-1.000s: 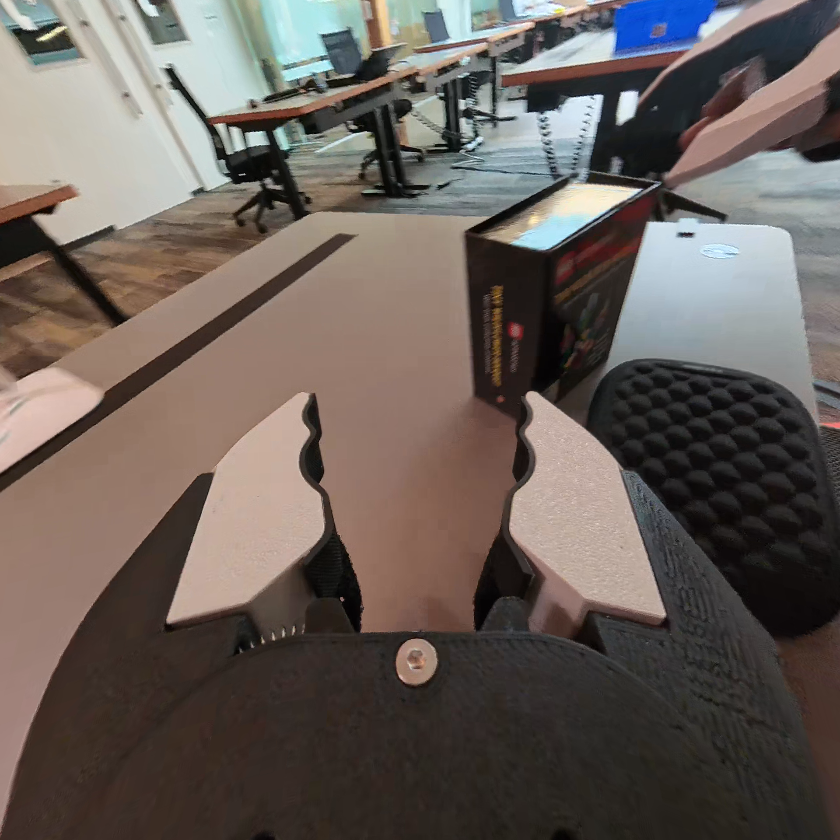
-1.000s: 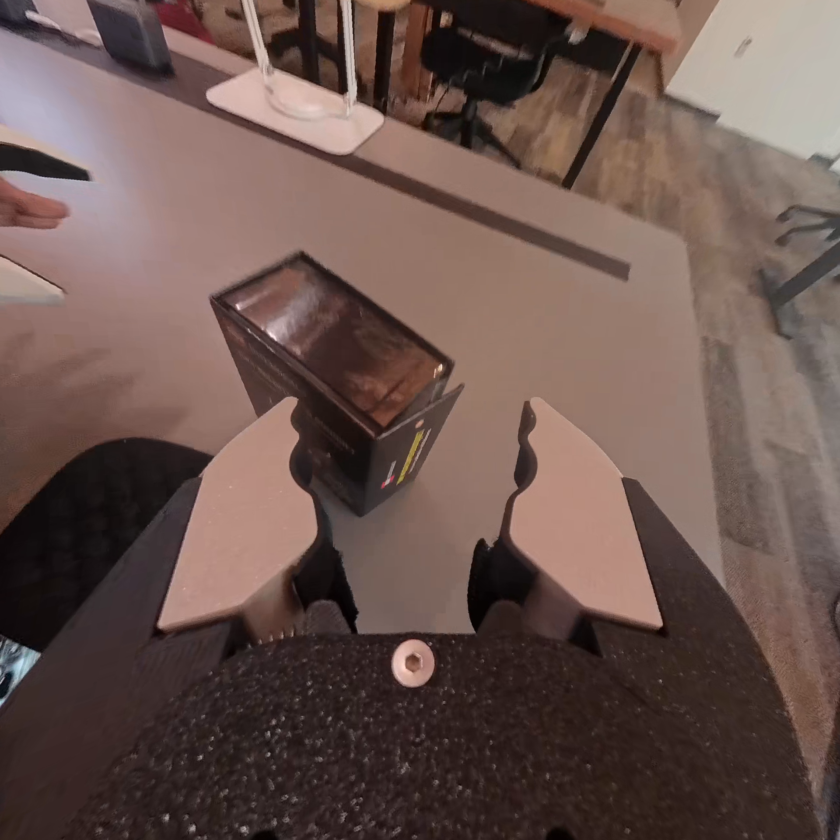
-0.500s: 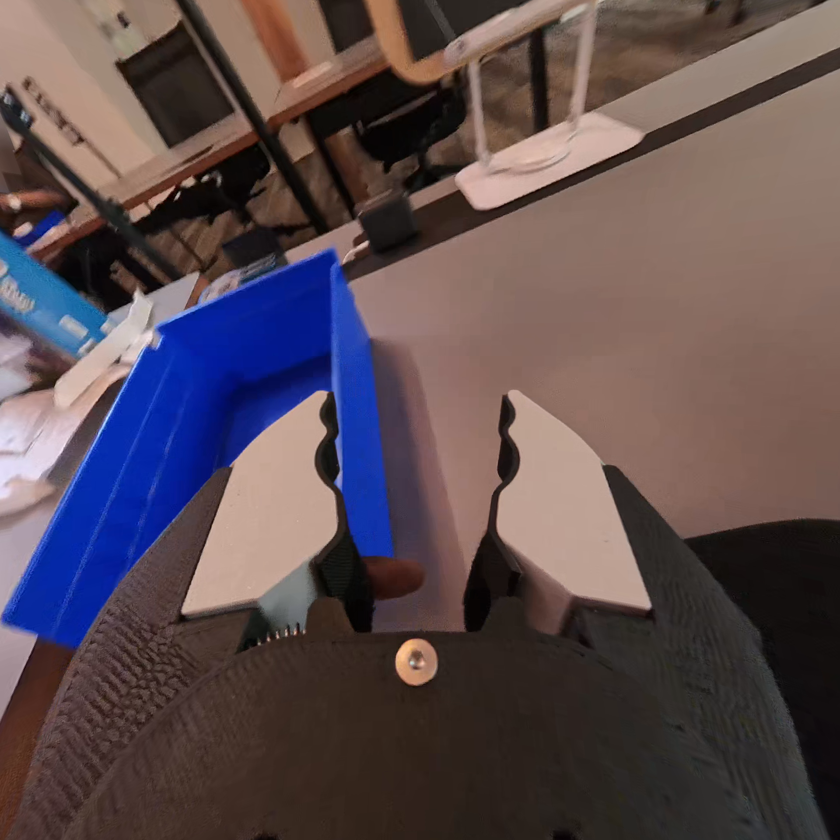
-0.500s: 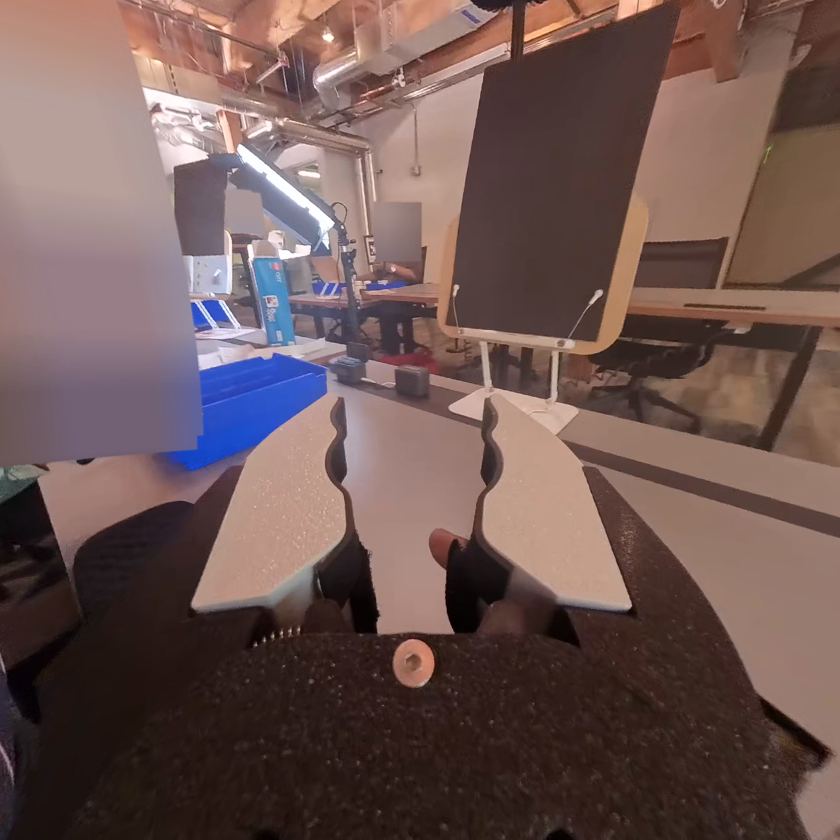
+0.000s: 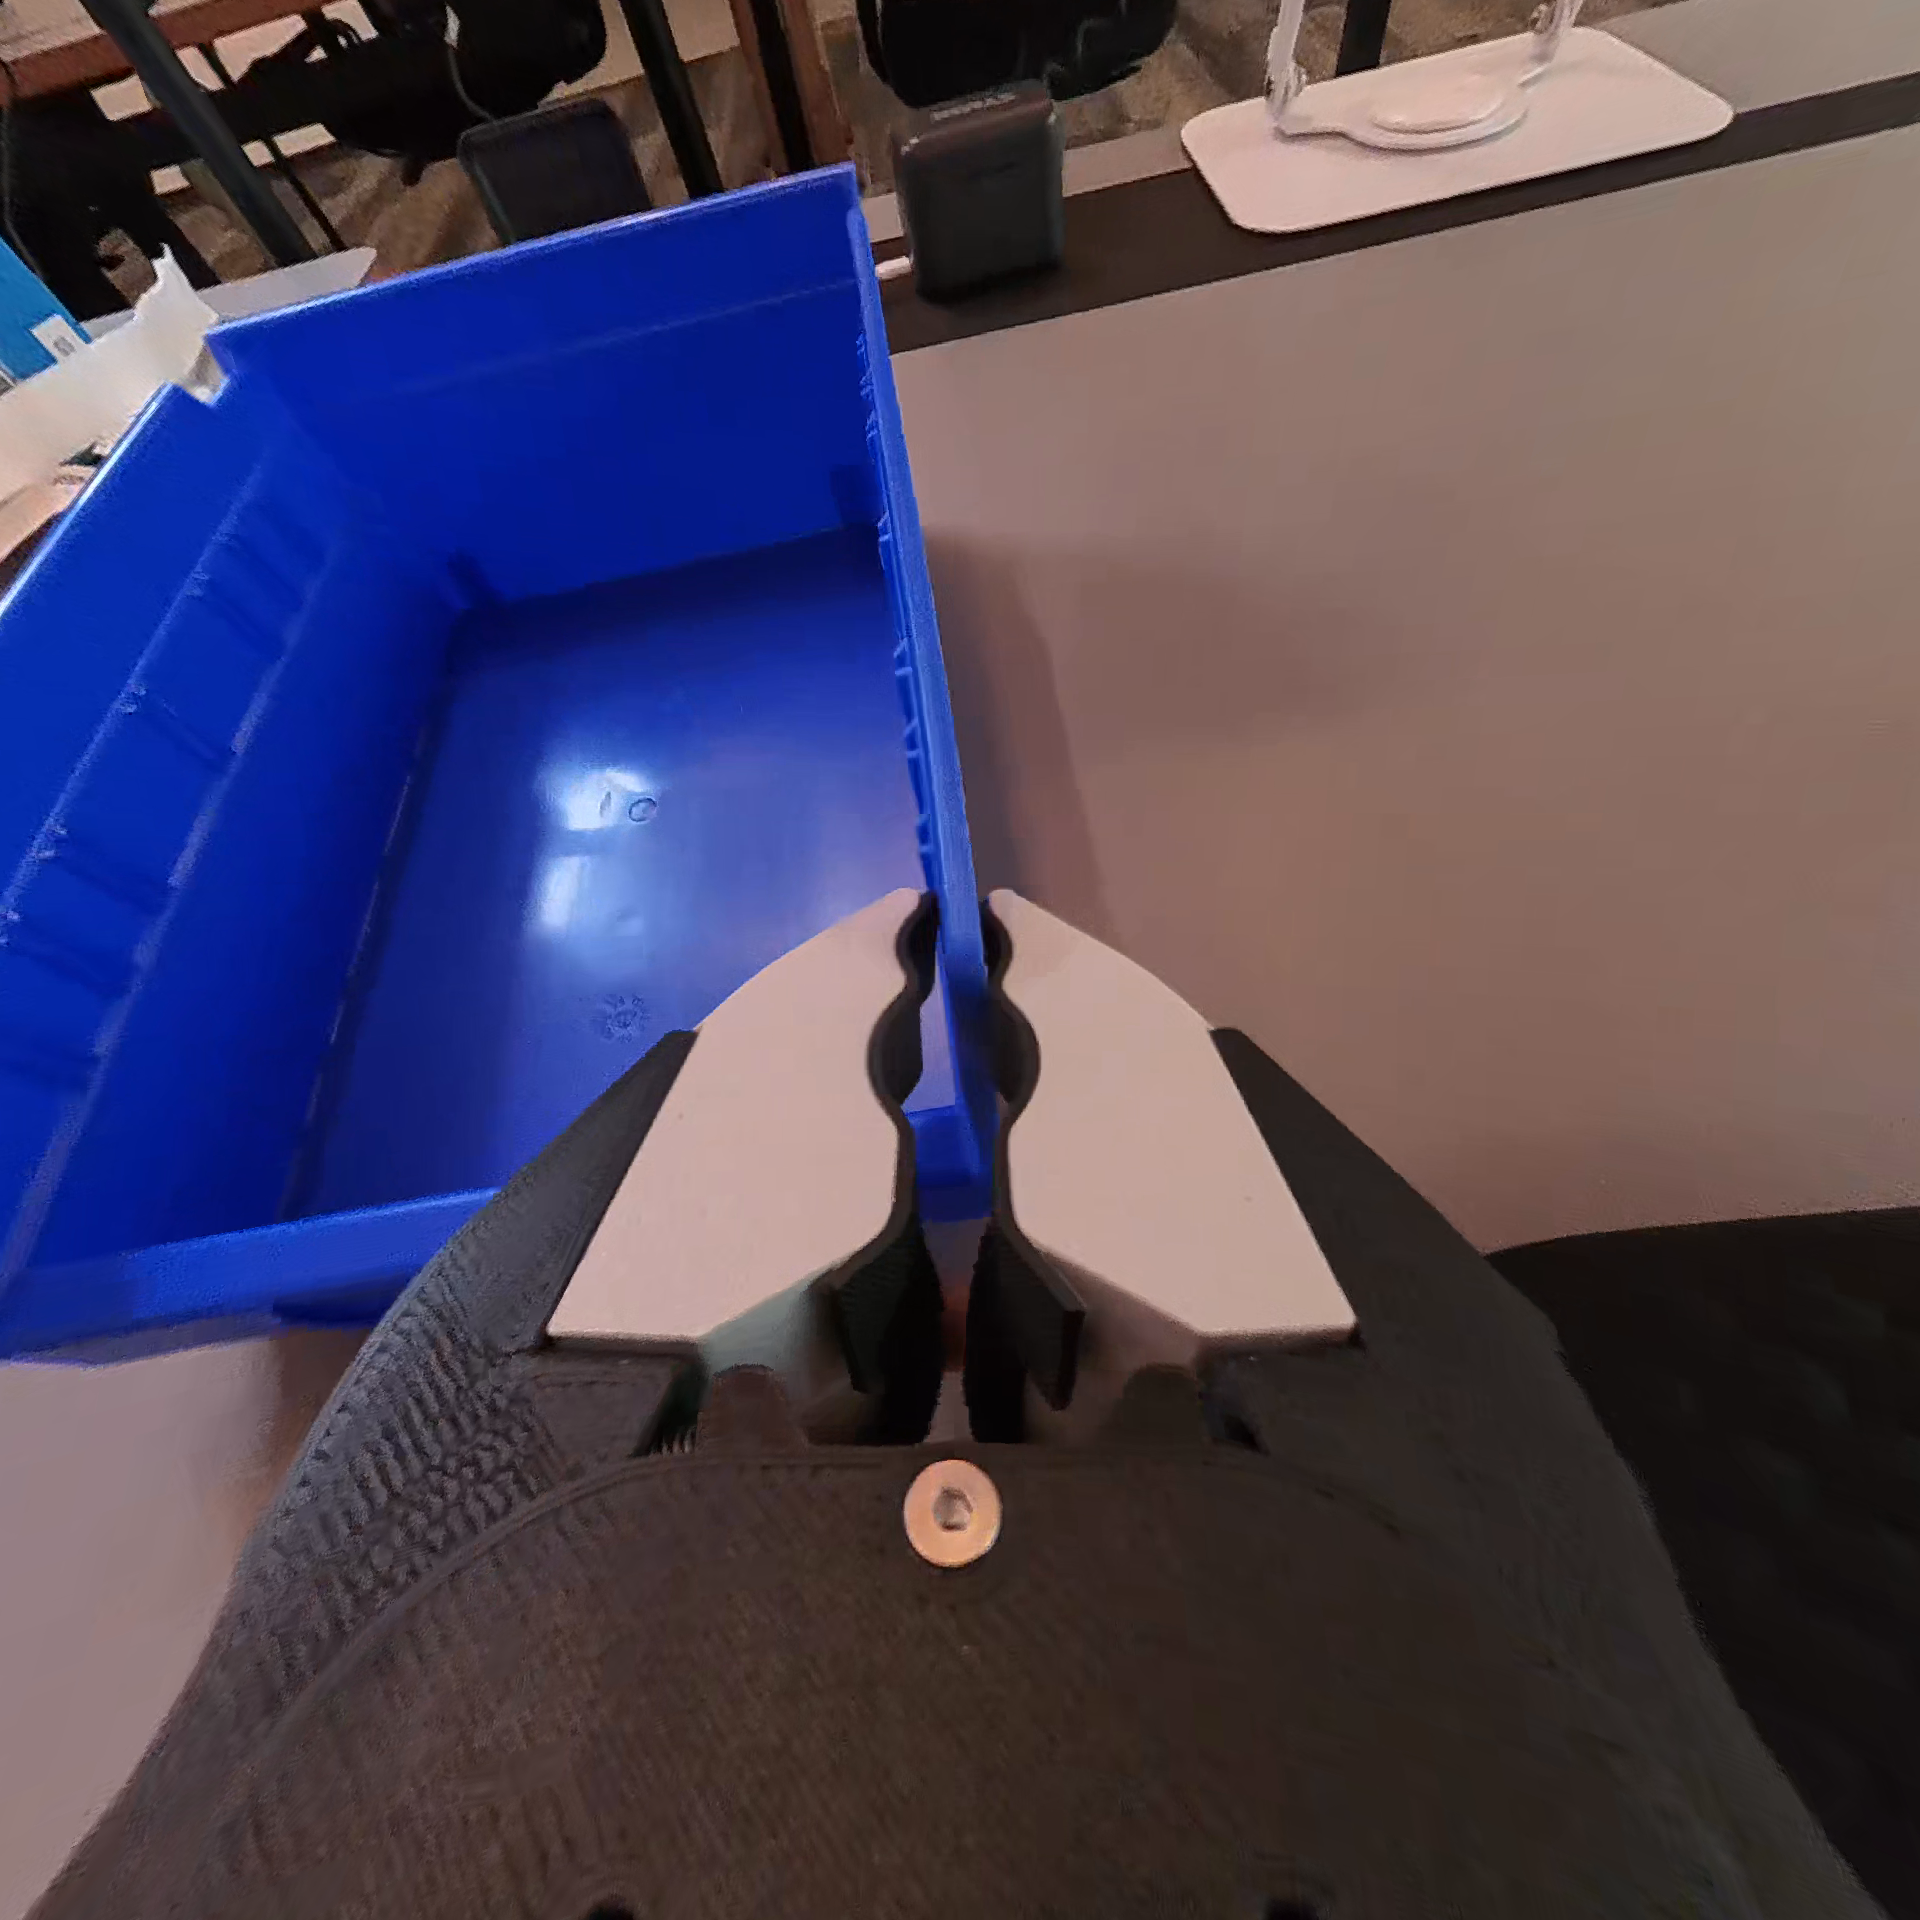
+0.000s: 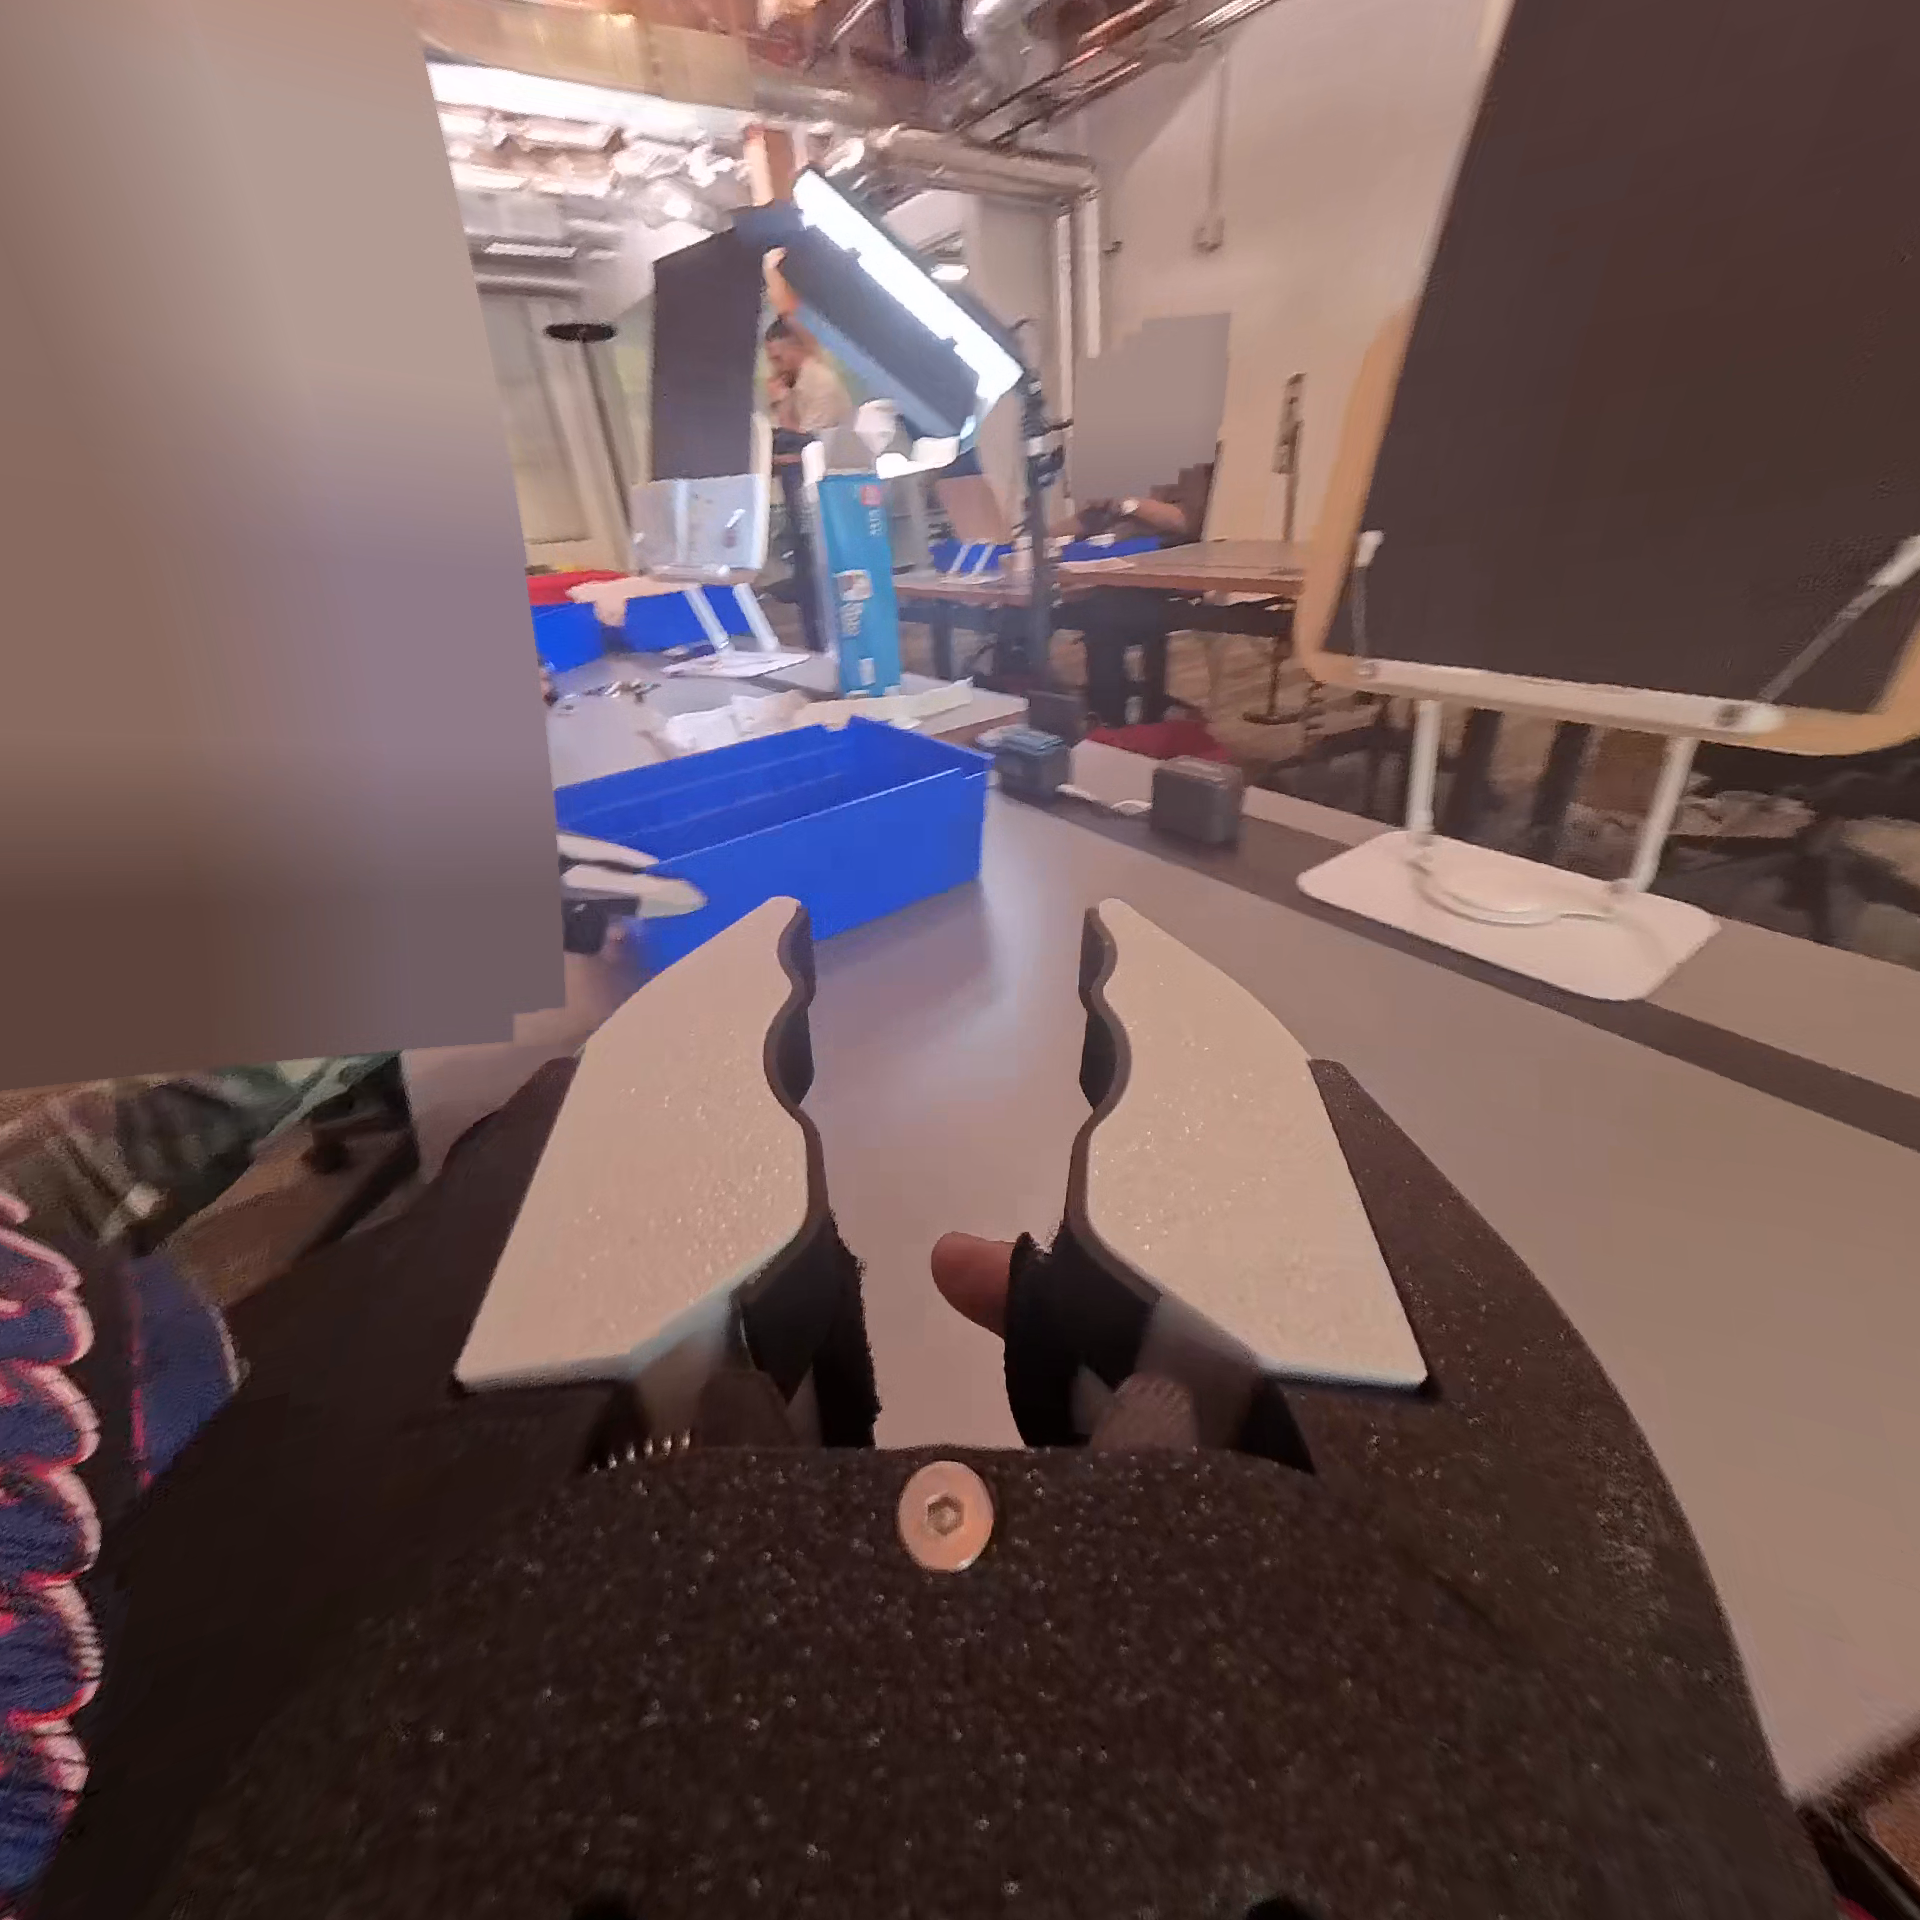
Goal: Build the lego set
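Observation:
An empty blue plastic bin point(image 5: 582, 831) stands on the grey table point(image 5: 1455, 727) at the left. My left gripper point(image 5: 958, 914) is shut on the bin's right wall near its front corner. The bin also shows in the right wrist view point(image 6: 821, 821), with the left gripper point(image 6: 623, 878) at its near corner. My right gripper point(image 6: 940, 925) is open and empty, held above the table and pointing level across the room. The black Lego box is not in view.
A white stand base point(image 5: 1455, 145) and a small dark box point(image 5: 982, 187) sit along the table's far edge. A dark board on a white stand point(image 6: 1621, 416) rises at the right. A black padded cushion point(image 5: 1766, 1558) lies at the near right. Left tips to right tips: about 40 cm.
My left gripper has closed on the blue bin's right wall, having swung from the Lego box to the bin. My right gripper rose from the box to level and stays open.

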### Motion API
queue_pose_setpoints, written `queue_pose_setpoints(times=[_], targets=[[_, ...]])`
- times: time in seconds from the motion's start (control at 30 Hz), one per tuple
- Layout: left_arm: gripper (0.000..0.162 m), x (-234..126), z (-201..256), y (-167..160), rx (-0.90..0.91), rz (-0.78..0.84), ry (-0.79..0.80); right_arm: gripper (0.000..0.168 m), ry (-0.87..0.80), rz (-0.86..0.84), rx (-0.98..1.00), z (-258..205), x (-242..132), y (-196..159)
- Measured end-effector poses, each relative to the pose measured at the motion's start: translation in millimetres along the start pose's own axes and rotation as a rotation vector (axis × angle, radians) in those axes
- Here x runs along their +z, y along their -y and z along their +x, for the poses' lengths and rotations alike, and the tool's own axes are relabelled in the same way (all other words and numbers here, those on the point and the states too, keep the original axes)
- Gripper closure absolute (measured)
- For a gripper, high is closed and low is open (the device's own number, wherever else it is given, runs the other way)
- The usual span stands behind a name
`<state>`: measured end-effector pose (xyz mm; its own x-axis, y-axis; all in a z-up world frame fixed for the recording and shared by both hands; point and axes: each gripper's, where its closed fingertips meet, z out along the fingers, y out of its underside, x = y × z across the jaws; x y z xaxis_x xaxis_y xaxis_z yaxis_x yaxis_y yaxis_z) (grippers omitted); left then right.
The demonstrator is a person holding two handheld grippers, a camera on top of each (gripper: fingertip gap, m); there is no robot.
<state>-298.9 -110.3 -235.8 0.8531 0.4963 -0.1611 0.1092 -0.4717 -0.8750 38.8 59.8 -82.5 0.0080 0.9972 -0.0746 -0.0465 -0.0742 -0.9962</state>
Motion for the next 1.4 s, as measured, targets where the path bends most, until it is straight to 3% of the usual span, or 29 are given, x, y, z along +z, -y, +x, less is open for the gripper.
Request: queue_pose_setpoints(times=[0.17, 0.3, 0.77, 1.4], targets=[[0.153, 7.0, 14.5, 6.4, 0.065, 0.003, 0.005, 0.119, 0.036, -0.085, -0.116, -21.8, 22.7, -15.7], [0.152, 13.2, 28.8, 12.2, 0.055, 0.007, -0.006, 0.12, 0.047, -0.111, -0.091, -23.4, 31.2, -26.6], [0.154, 30.7, 97.0, 40.0, 0.055, 0.001, -0.061, 0.125, -0.016, -0.188, -0.017, 0.1, 19.9, -57.9], [0.143, 15.5, 284.8, 58.1, 0.1, -0.001, -0.474, 0.127, -0.052, -0.219, 0.036, 19.0, 4.0, -74.0]])
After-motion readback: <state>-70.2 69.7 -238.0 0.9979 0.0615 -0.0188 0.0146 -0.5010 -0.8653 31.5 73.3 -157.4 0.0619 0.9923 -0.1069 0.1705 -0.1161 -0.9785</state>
